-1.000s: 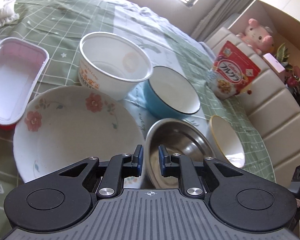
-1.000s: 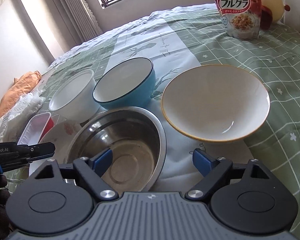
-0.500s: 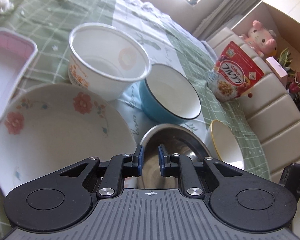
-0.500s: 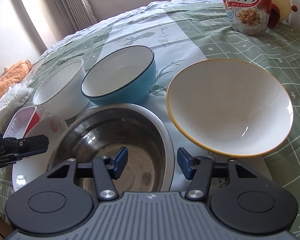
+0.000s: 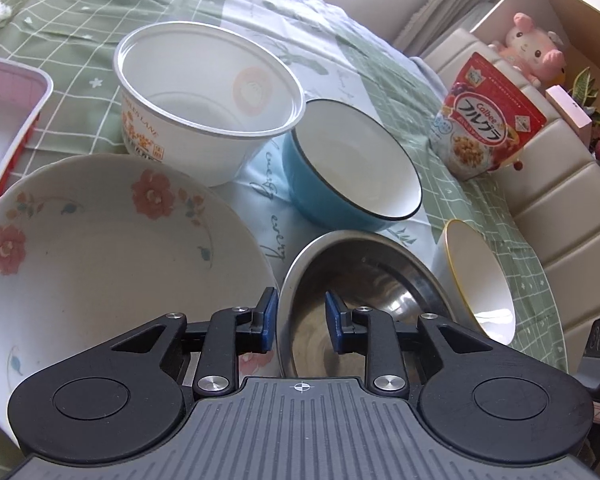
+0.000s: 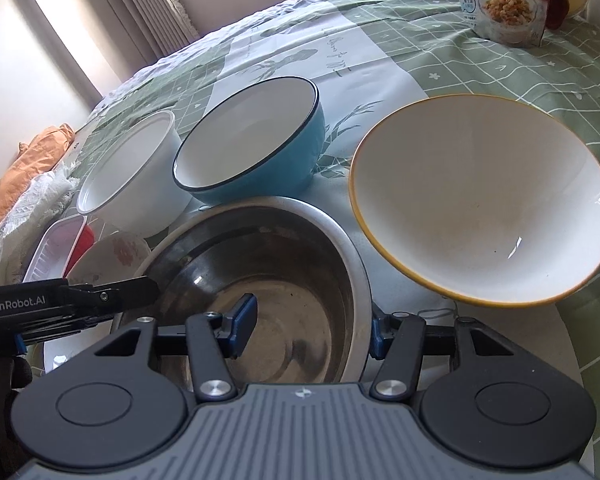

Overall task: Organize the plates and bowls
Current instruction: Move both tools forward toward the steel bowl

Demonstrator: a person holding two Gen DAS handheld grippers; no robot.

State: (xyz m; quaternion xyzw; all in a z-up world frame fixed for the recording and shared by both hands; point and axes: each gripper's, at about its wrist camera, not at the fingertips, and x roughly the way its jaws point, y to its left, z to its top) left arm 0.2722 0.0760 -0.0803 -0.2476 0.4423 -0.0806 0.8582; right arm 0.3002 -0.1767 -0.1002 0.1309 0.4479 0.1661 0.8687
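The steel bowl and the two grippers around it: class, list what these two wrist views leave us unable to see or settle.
- Steel bowl: near rim hidden by the gripper body, both views.
- Left gripper: jaws straddle the bowl's rim; contact unclear.
- Right gripper: outer fingertip half behind the rim; grip unclear.
- Floral plate: cut off by the left wrist view's left edge.
- Cereal bag: top cropped, right wrist view.

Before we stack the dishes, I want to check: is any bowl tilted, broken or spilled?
Yes, one: the yellow-rimmed bowl sits tilted, its near edge overhanging beside the steel bowl. No cracks or spills are visible on it, the blue bowl or the floral plate.
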